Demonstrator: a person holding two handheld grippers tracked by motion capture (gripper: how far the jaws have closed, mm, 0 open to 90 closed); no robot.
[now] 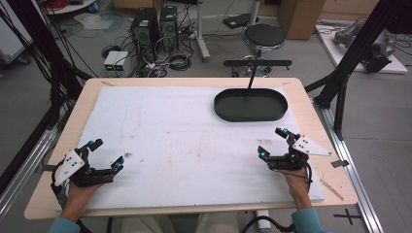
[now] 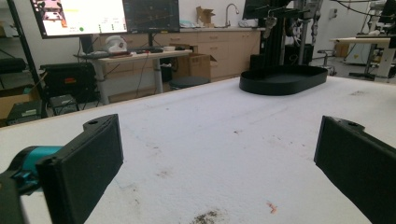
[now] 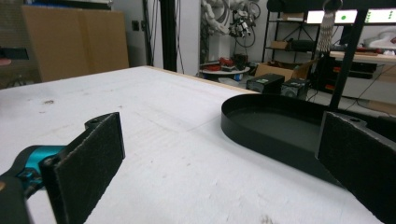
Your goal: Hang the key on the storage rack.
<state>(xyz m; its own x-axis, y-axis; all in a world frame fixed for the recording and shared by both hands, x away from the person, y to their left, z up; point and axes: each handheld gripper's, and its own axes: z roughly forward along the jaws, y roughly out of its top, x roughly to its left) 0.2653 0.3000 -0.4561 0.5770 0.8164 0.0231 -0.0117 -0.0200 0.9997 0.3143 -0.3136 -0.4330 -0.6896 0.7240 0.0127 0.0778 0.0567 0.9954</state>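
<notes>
Hands come in from the bottom edge of the high view, one at each near corner of the counter [image 1: 318, 104], both with teal sleeves showing at the wrists. The left hand [image 1: 80, 191] rests on the white sheet [image 1: 184, 145] that covers most of the wooden top, and it holds the left claw [image 1: 106, 154] low, angled forward and toward the middle. Its jaws stand wide apart with nothing between them. In the left gripper view the two black pads frame bare, lightly stained sheet, with the tray far ahead to the right.

Nothing sits on the middle of the sheet apart from a few faint marks and specks.

The tray [image 1: 250, 104] is a black oval dish with a low upright wall, empty inside, lying on the far right part of the sheet near the counter's back edge. A thin black post rises just behind it to a short crossbar.

The right hand [image 1: 297, 187] rests near the right edge and holds the right claw [image 1: 273, 143] pointing forward toward the tray, well short of it. Its jaws are also spread wide and hold nothing. In the right gripper view the tray [image 3: 275, 126] lies close ahead, partly behind the right pad.
</notes>
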